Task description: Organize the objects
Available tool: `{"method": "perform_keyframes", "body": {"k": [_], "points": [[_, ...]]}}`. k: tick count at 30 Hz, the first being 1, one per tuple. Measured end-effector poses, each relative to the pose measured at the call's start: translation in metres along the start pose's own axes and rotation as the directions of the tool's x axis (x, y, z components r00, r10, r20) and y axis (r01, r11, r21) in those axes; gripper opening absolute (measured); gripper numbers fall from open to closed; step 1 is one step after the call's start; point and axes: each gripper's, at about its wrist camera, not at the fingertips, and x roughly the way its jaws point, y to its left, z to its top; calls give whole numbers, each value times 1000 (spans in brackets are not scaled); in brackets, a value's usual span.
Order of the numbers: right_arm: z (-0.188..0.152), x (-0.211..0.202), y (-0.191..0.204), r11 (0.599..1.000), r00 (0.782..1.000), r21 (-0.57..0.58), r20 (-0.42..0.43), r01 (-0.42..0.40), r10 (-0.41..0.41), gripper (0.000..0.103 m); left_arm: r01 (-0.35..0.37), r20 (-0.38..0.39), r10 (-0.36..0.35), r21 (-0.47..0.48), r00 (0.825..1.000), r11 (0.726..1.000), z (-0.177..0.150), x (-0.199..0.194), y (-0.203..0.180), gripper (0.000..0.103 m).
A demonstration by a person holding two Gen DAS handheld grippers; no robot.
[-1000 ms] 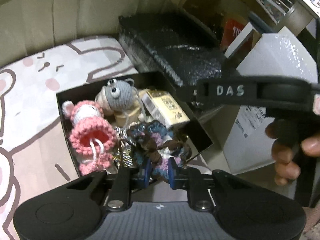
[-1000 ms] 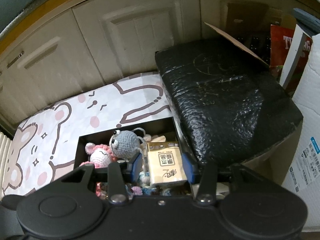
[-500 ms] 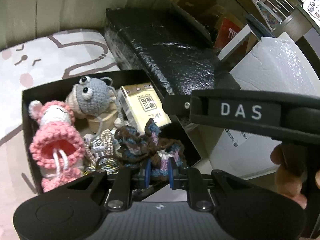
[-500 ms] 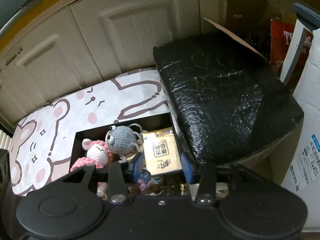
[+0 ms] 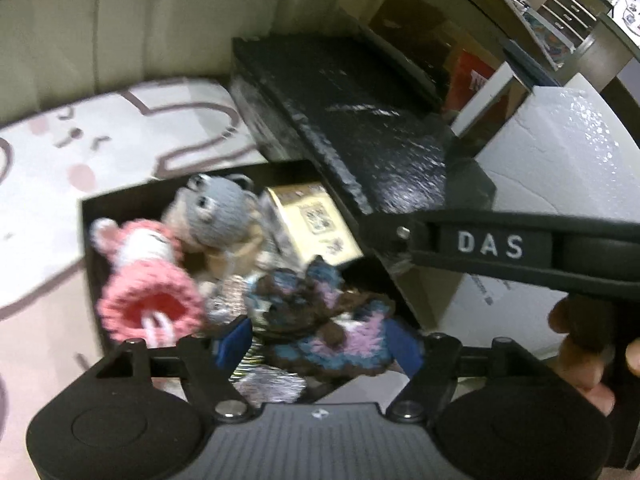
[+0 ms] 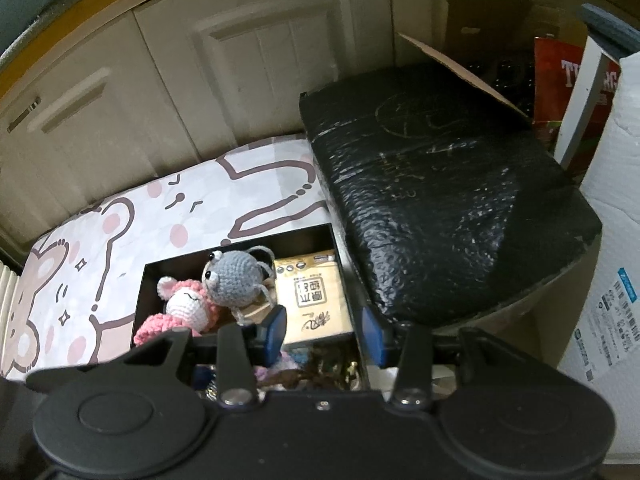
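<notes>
1. The left hand-held gripper (image 5: 320, 344) has its blue fingers spread wide, released, with the brown, blue and pink crocheted scrunchie (image 5: 324, 320) lying between them, untouched as far as the blurred view shows.
2. The scrunchie sits in the black box (image 5: 90, 240), at its 5 o'clock corner.
3. In the same box: a pink crochet doll (image 5: 144, 276) at 9 o'clock, a grey crochet mouse (image 5: 218, 212) at 12 o'clock, a yellow tissue pack (image 5: 316, 224) at 2 o'clock (its print is smeared).
4. The right hand-held gripper (image 6: 324, 328) hangs released above the tissue pack, grasping nothing.
5. The box rests on a bunny-print cloth (image 6: 120, 240), just beside a black wrapped parcel (image 6: 440, 208).
</notes>
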Motion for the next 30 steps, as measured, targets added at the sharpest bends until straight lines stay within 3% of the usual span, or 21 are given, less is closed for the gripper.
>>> {"method": "perform_keyframes", "body": {"k": [7,13,17,23,30], "points": [[-2,-18,10,999,999,-44,26,-20,22,44,-87,49,88,-17,995,996,0,-32,12,93],[-6,-34,24,996,999,-83,40,-33,37,51,-157,93,162,-51,982,986,0,-66,24,102],[-8,-48,31,995,998,-94,63,-11,17,72,-205,98,210,-57,973,977,-1,-84,31,103],[-16,-70,36,997,996,-75,88,21,-15,90,-260,120,266,-64,957,964,-7,-116,40,103],[-24,-99,44,995,992,-79,121,53,-43,98,-307,161,310,-39,937,951,-16,-155,37,103]]}}
